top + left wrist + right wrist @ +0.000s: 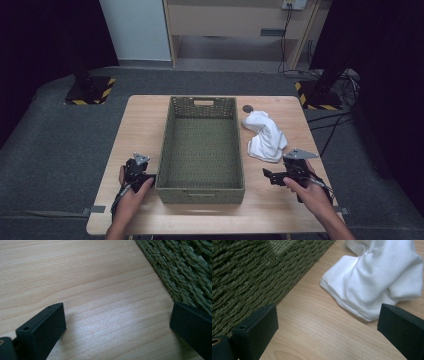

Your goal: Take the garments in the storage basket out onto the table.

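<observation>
A green woven basket [202, 187] stands empty in the middle of the wooden table [140, 125]. A crumpled white cloth [265, 136] lies to its right. My left gripper [134, 175] rests low at the basket's front left corner, open, with bare wood between its jaws; the basket wall [185, 270] shows at the upper right of the left gripper view. My right gripper [270, 176] is at the basket's front right, just in front of the cloth. It is open and empty, with the white cloth [374, 277] and the basket wall [249, 272] ahead of it.
A small dark round disc [247, 108] lies on the table behind the cloth. Black stands with yellow-striped bases [90, 90] sit on the grey floor at both far corners, and cables [330, 125] trail at the right.
</observation>
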Demonstrator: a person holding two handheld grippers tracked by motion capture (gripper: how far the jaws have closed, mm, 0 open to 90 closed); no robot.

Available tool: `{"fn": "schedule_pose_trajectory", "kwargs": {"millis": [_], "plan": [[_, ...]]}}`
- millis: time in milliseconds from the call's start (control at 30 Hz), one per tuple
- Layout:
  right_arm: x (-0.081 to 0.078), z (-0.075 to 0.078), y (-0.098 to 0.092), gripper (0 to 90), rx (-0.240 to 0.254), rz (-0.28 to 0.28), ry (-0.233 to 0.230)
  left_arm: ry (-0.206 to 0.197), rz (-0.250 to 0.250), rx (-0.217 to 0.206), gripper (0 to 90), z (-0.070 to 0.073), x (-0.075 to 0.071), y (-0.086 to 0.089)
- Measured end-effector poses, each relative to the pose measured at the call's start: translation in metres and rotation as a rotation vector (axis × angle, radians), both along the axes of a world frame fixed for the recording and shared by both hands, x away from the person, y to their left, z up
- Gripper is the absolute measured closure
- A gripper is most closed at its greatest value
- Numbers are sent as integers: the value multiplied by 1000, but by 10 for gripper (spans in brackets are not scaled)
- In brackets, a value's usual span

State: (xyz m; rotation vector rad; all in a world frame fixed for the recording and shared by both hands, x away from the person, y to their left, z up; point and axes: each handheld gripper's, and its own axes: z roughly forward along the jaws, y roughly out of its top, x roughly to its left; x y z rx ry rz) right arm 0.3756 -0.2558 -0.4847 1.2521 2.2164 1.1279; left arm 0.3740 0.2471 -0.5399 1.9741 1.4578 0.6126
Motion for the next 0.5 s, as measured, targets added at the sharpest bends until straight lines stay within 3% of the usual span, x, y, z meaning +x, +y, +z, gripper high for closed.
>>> {"fn": "schedule_pose_trajectory", "kwargs": {"millis": [500], "plan": [[-12, -13, 0, 32, -2, 9, 26, 0, -1, 0, 0, 0, 0, 0]]}}
